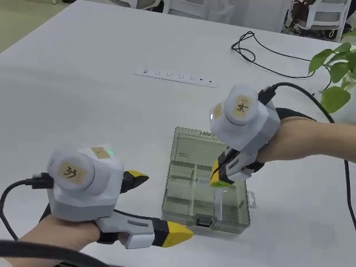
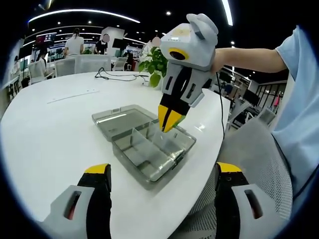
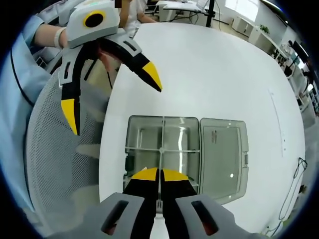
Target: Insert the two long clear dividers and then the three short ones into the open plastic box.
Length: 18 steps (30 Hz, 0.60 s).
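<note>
In the head view, the right tool hung over the near-right part of the open plastic box. Its jaws were narrowed to a sliver on what looked like a clear divider reaching down into a compartment. If that sheet went down tilted or off its wall slots, it could jam or bow. A hard push might also skid the box on the desk, since nothing braced it. The left tool stood wide and empty, near the box's left side but apart from it. The right tool's body hid the divider's top edge and the slots under it.

In the left gripper view, that tool's own jaws gaped wide short of the box, holding nothing. The right tool's yellow tips met above the box's middle. The sheet between them was lost against the grey plastic, so its seating could not be judged. The lid lay open behind.

In the right gripper view, the jaws nearly touched, with a thin pale edge between them. A loose pinch there could let the sheet twist. Fitted partitions crossed inside the box, but the jaws covered its near end, so they could not be counted.
</note>
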Motion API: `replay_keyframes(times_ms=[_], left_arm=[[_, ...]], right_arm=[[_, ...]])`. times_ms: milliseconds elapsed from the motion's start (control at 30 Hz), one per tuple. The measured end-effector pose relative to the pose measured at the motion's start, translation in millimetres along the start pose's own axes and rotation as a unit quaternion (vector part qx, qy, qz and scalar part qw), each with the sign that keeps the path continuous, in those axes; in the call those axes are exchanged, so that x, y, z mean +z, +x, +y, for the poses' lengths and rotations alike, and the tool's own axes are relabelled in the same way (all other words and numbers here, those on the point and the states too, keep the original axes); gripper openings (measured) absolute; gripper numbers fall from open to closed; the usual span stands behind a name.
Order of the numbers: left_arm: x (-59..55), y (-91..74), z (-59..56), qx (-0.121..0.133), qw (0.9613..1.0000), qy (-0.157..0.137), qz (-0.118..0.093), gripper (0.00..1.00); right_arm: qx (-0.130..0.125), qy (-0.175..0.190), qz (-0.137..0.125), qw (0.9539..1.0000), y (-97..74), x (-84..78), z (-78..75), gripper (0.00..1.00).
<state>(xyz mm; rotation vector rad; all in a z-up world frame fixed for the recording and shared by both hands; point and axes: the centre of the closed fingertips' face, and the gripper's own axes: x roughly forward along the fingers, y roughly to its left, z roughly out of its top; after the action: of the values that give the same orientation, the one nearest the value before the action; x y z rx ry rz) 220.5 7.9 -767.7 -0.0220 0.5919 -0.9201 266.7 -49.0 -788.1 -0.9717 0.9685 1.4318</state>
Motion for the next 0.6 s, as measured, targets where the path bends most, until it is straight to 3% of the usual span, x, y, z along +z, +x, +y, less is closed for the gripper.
replay_keyframes(times_ms=[367,600], left_arm=[[0.3,1.0,0.8,-0.002,1.0,0.0,0.0,0.86],[1.5,2.3,2.1,-0.002,1.0,0.0,-0.001,0.86]], right_arm=[[0.004,0.004,0.021,0.9998,21.0,-6.7,-2.6,0.02],[0.01,0.008,0.02,0.9997,20.5,-6.6,-2.9,0.02]])
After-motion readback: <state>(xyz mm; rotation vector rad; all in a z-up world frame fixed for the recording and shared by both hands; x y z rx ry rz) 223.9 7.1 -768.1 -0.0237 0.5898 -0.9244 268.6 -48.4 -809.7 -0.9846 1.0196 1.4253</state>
